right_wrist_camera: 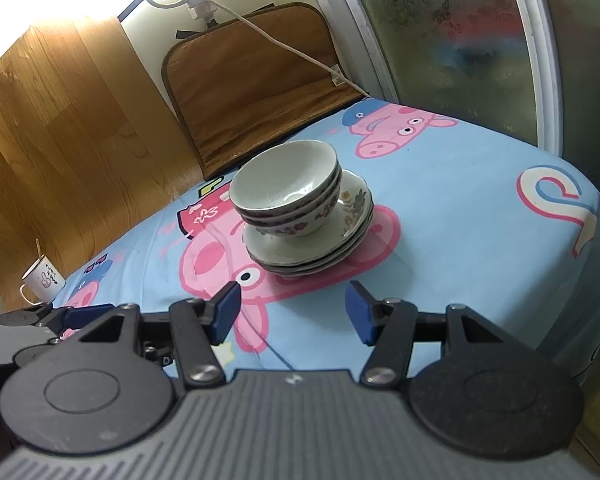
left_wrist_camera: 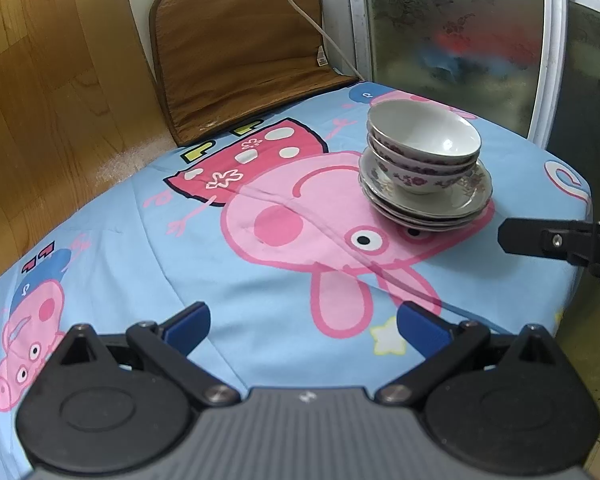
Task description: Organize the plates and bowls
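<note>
While both hand-held grippers (left_wrist_camera: 302,322) (right_wrist_camera: 294,310) gape empty, glossy floral bowls (right_wrist_camera: 286,188) nest on perhaps four scalloped plates (right_wrist_camera: 312,254), printed cloth (left_wrist_camera: 260,280).

Both hand-held grippers (left_wrist_camera: 302,326) (right_wrist_camera: 294,312) agape, empty.

Left gripper (left_wrist_camera: 303,322) in the near foreground, blue-padded fingers (left_wrist_camera: 190,322) spread wide with nothing between them, above a blue cartoon-pig tablecloth (left_wrist_camera: 228,256). Far right on the cloth: a stack of floral plates (left_wrist_camera: 452,200) carrying three nested bowls (left_wrist_camera: 424,148), the top bowl empty. The tip of the right gripper (left_wrist_camera: 556,242) enters from the right edge, near the plates but apart from them. A brown mat (left_wrist_camera: 240,56) leans at the far side beside wood panelling (left_wrist_camera: 52,92); a frosted glass door (left_wrist_camera: 452,36) stands far right.
</note>
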`<state>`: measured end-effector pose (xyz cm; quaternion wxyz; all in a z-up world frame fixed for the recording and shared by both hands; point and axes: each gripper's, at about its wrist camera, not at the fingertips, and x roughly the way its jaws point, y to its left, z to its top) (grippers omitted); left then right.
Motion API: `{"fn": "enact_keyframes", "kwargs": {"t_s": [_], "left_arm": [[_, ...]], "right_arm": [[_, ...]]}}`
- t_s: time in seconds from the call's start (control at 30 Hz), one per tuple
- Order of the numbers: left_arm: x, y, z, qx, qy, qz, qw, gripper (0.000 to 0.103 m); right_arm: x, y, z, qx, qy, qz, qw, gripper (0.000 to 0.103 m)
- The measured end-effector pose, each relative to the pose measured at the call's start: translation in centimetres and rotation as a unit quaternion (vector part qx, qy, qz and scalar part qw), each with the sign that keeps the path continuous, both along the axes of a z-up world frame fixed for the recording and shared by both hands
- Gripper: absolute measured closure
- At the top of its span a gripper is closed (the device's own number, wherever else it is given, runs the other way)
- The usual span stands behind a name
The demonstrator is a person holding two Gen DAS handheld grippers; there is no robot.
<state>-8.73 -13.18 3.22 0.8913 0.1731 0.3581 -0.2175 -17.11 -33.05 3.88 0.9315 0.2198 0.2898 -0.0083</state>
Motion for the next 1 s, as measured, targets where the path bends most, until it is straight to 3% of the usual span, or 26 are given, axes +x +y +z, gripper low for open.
{"fn": "enact_keyframes", "kwargs": {"t_s": [1.0], "left_arm": [[0.12,-0.18,-0.49,0.003,0.015,-0.004,0.9999,0.000]], "right_arm": [[0.12,0.01,-0.35,0.004,0.003,-0.002,1.000,0.043]]}}
